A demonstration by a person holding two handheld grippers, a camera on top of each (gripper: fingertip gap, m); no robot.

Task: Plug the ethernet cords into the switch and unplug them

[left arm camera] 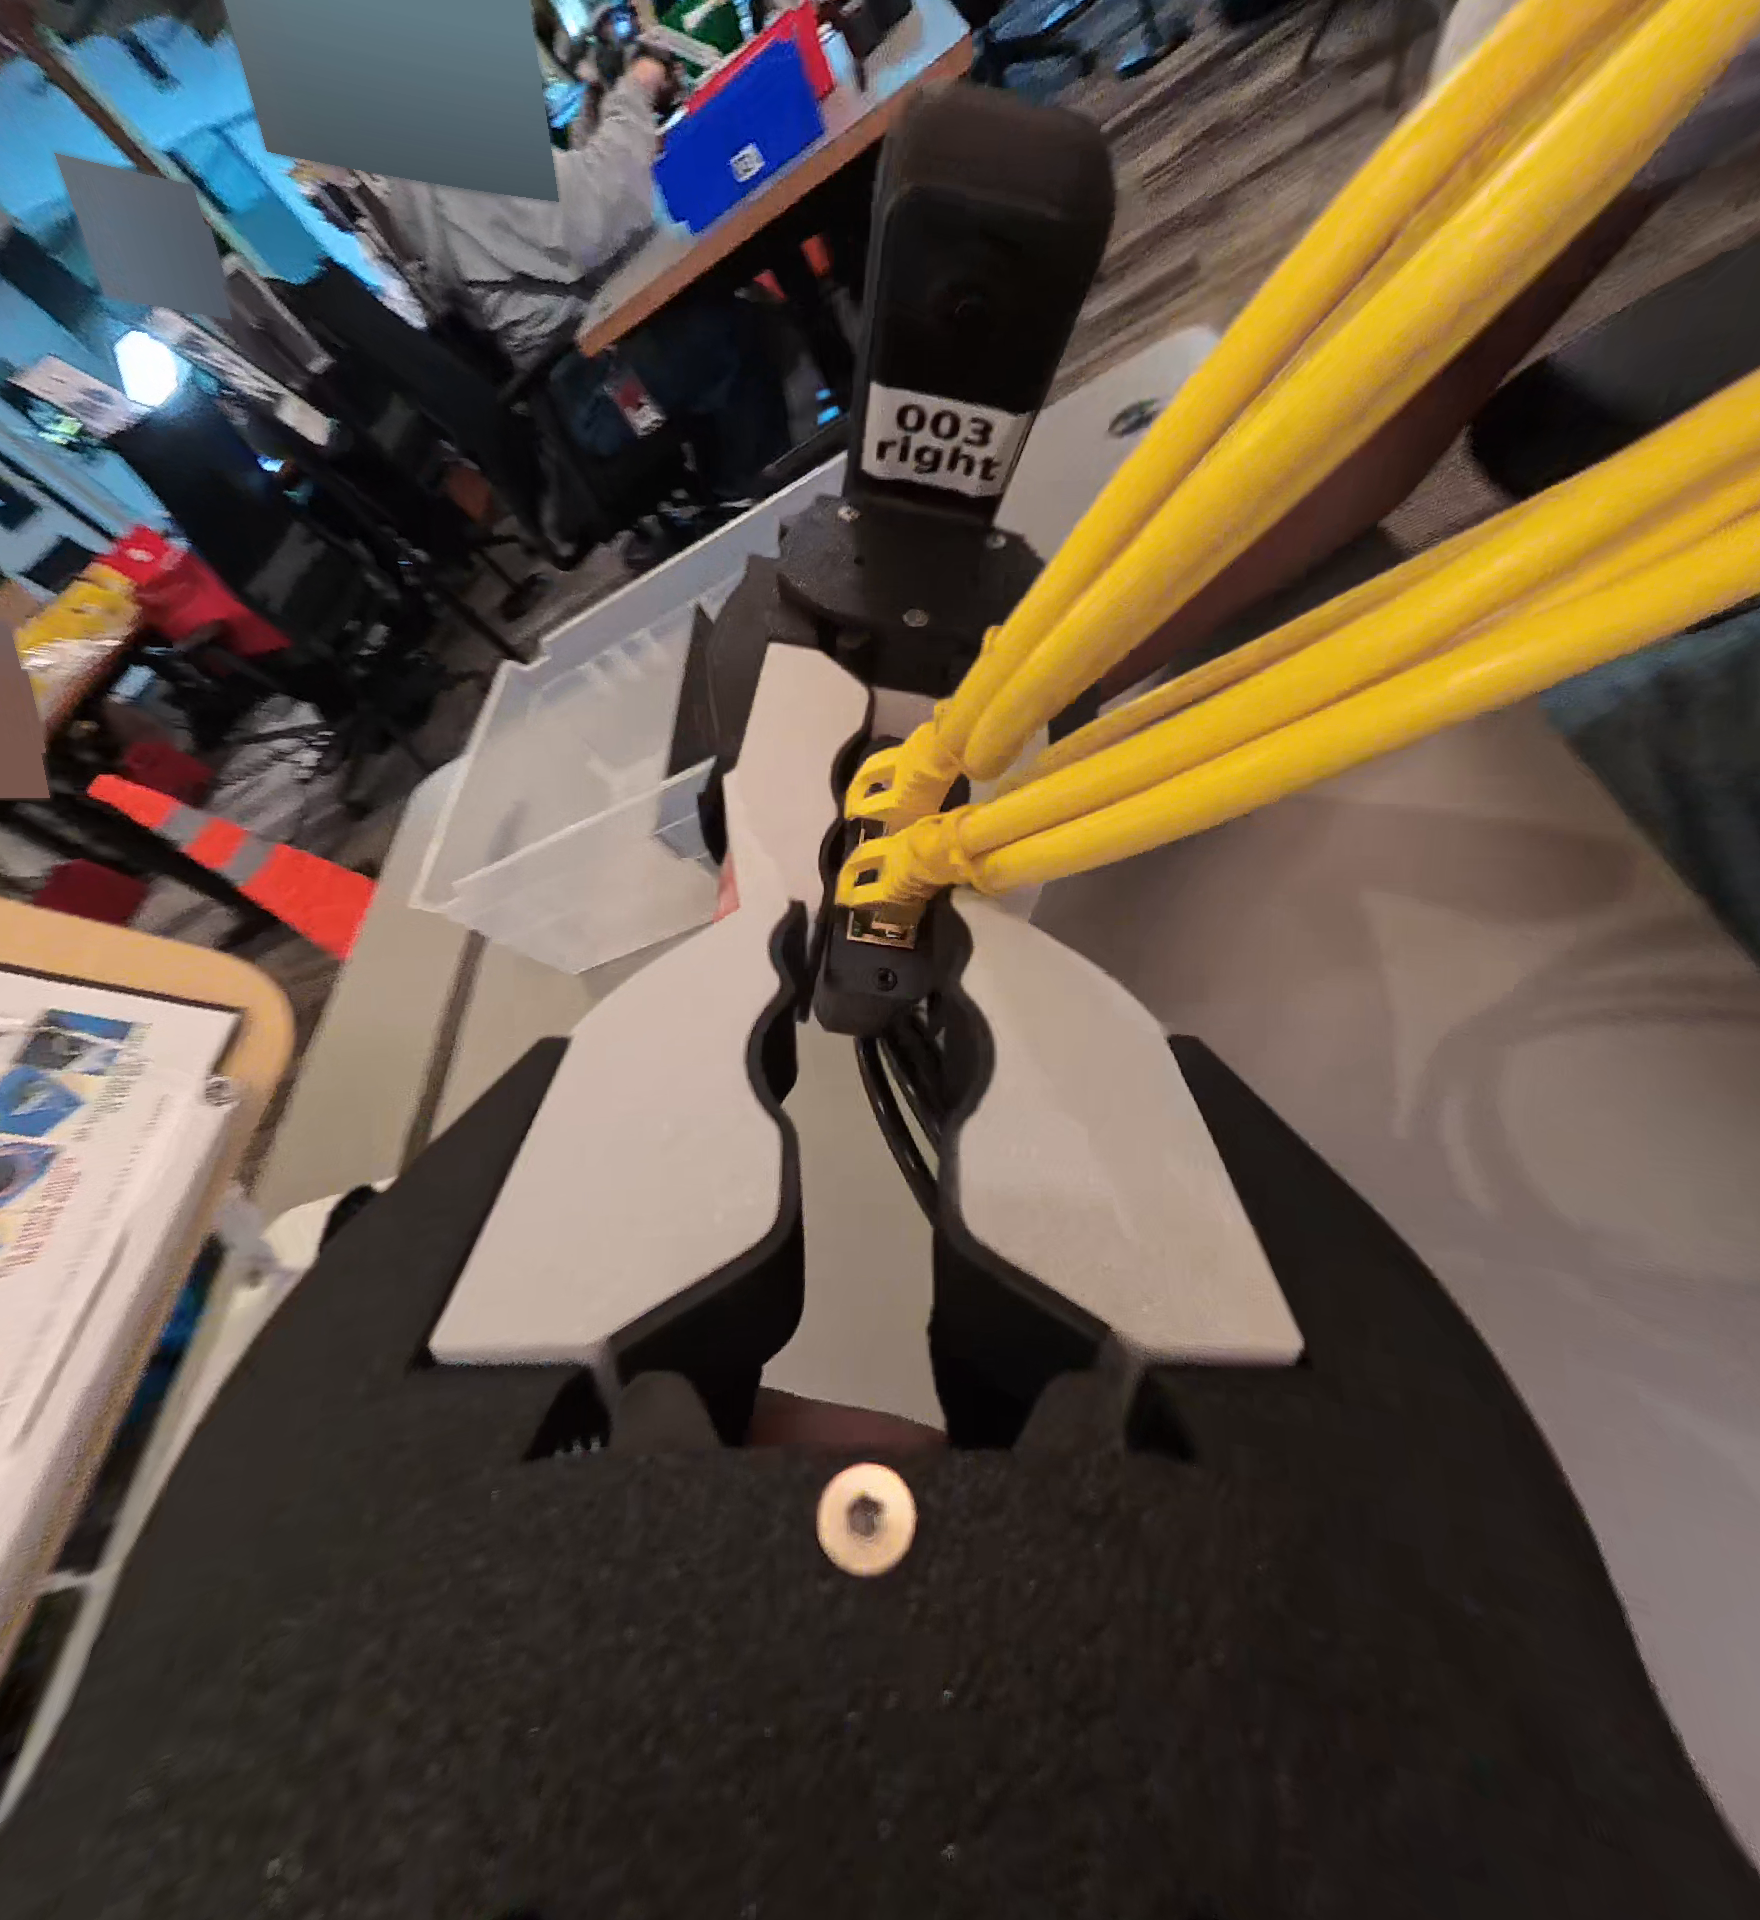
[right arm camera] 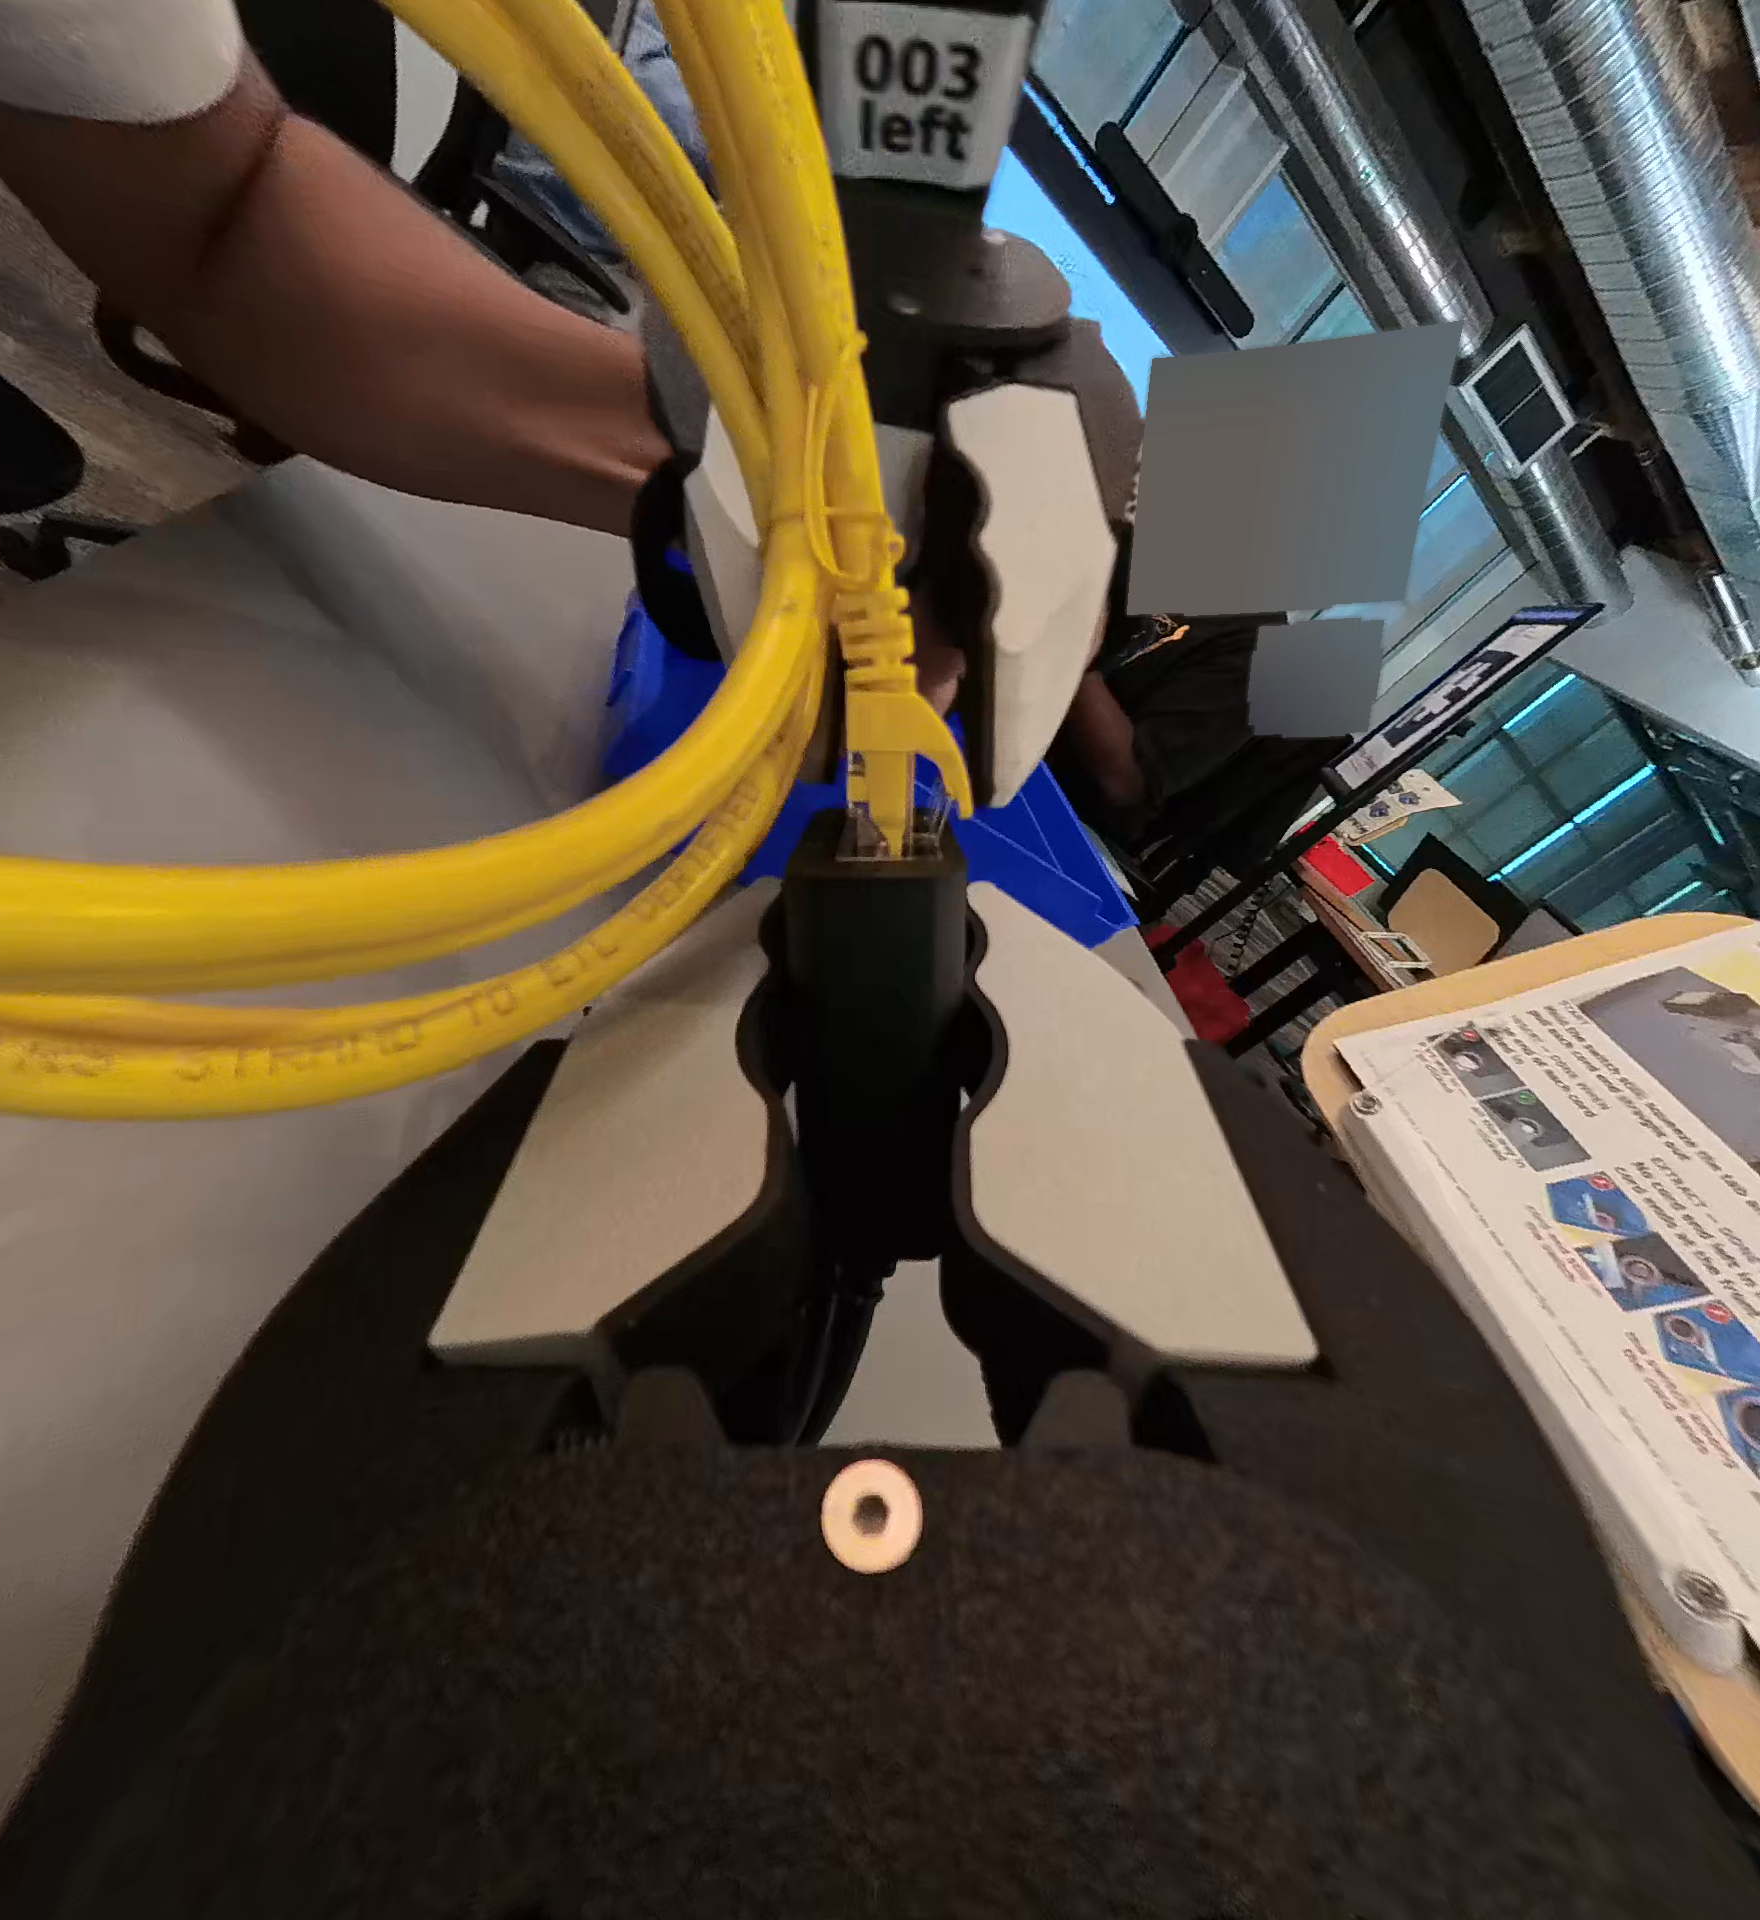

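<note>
My right gripper (right arm camera: 871, 935) is shut on a black switch (right arm camera: 871, 1039), its ports facing away from it. A yellow ethernet plug (right arm camera: 881, 727) sits in a port on the far side. My left gripper (right arm camera: 886, 748) faces it with narrowly open fingers either side of that plug, and a slit shows beside the visible pad (right arm camera: 959, 623). In the left wrist view the switch (left arm camera: 876, 987) lies between the left gripper's (left arm camera: 876, 935) tips, with a sliver of space at the left pad (left arm camera: 788, 966). Two yellow plugs (left arm camera: 881, 873) are in ports, and one near port is bare. The right gripper (left arm camera: 860, 758) holds the far end.
Bundled yellow cables (left arm camera: 1375, 520) run up to the right and loop left in the right wrist view (right arm camera: 336, 914). There is a clear plastic bin (left arm camera: 564, 831), a blue bin (right arm camera: 1042, 862), and an instruction sheet on a wooden board (right arm camera: 1634, 1143). A person's arm (right arm camera: 388, 343) is over the grey table (left arm camera: 1478, 1143). The grippers are tip to tip, or close to it.
</note>
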